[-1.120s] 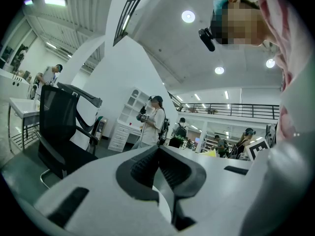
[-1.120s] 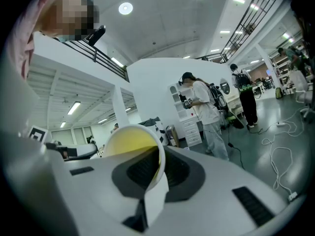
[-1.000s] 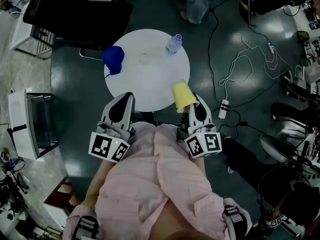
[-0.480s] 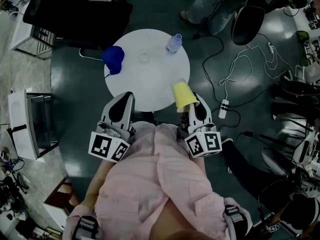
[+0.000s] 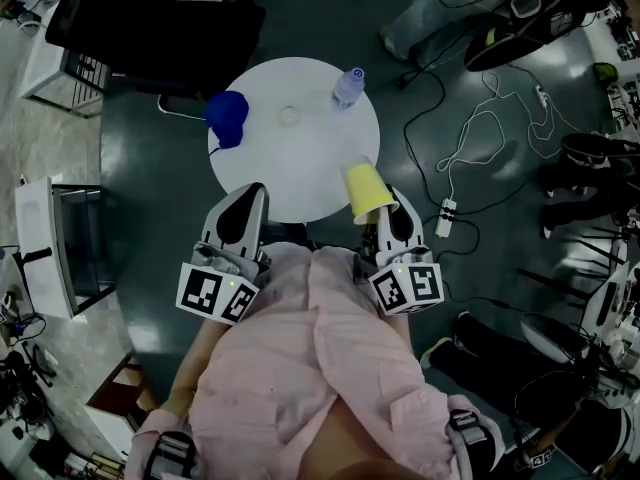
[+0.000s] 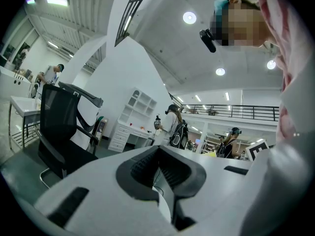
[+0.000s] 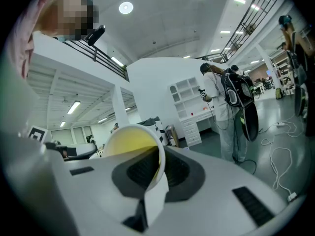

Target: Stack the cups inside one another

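Note:
A yellow cup (image 5: 367, 190) hangs over the near right edge of the round white table (image 5: 300, 173), its rim pinched in my right gripper (image 5: 384, 208). In the right gripper view the jaws are shut on the wall of the yellow cup (image 7: 132, 142), whose open mouth faces the camera at my right gripper (image 7: 159, 156). A blue cup (image 5: 227, 118) lies on the table's far left side. My left gripper (image 5: 247, 196) hovers at the near left edge, shut and empty. The left gripper view shows my left gripper (image 6: 158, 155) with its pads together and nothing between them.
A clear bottle (image 5: 348, 86) stands at the table's far right, with a small clear object (image 5: 290, 118) beside it. A black chair (image 5: 150, 18) sits behind the table. A power strip (image 5: 446, 218) and cables lie on the floor to the right. A person's legs (image 5: 430, 13) are at the top right.
Both grippers and the yellow cup have stayed still. The person in the background has walked from the top middle toward the top right.

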Tool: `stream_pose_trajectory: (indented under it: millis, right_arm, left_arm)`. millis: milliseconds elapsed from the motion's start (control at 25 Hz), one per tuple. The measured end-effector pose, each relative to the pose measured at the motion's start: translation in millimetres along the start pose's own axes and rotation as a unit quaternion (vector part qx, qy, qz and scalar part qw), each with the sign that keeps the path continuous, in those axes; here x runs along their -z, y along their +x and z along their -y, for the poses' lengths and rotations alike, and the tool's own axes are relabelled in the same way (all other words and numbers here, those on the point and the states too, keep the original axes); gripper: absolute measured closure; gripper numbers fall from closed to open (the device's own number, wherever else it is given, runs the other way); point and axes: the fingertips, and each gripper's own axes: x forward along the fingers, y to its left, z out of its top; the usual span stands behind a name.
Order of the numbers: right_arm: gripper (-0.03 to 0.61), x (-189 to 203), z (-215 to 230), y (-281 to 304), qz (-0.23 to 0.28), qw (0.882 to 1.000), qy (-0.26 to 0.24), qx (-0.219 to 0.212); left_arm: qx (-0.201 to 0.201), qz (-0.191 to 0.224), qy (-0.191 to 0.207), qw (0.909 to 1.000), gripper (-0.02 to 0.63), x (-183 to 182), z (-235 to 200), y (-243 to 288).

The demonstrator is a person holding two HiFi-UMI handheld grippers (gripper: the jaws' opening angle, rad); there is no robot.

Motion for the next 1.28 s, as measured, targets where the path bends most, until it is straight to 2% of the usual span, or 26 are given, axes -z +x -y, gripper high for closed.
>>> stream_pose_trajectory:
  millis: [1280]
  right_arm:
    - [0.540,0.7,2.3,-3.3,0.004,1.000,0.009,0.006]
  left_arm:
    - [-0.002,0.000,0.001,1.0000,0.595,0.1,-1.0,-2.0]
